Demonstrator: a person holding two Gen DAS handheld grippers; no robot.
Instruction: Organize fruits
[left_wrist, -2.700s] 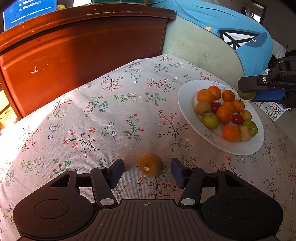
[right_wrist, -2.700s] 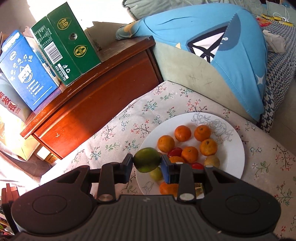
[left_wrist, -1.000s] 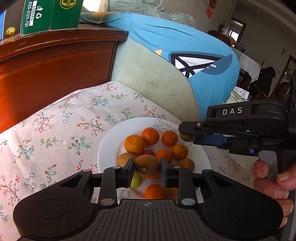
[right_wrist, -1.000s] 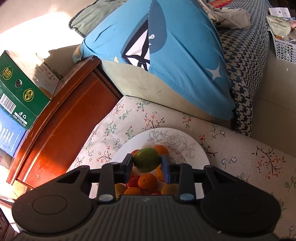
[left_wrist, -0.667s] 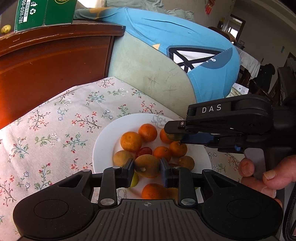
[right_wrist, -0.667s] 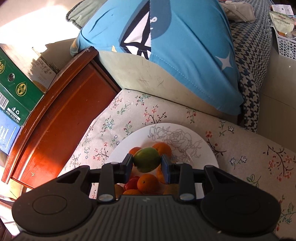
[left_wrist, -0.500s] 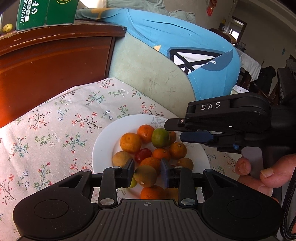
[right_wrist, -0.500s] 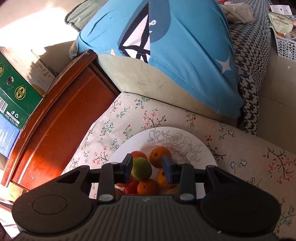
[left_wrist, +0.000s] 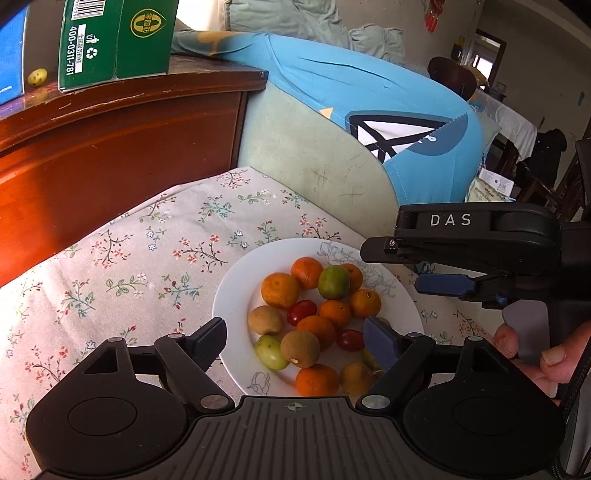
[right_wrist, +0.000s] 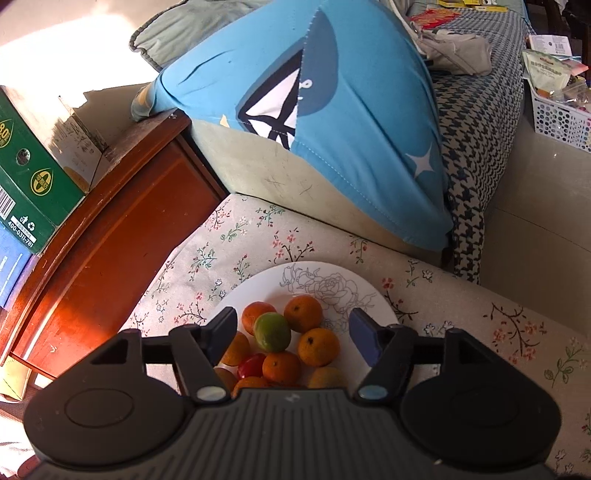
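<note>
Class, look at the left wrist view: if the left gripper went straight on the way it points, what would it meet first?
Most likely the brown fruit on the white plate, between the opening, empty jaws of the left gripper; depth is uncertain.

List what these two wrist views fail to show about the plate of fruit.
- Left wrist view: the white plate near rim, hidden by the left claw body.
- Right wrist view: fruit at the plate's near side, hidden under the right claw, jaws opening.
- Table edges: cut off by both frames.
</note>
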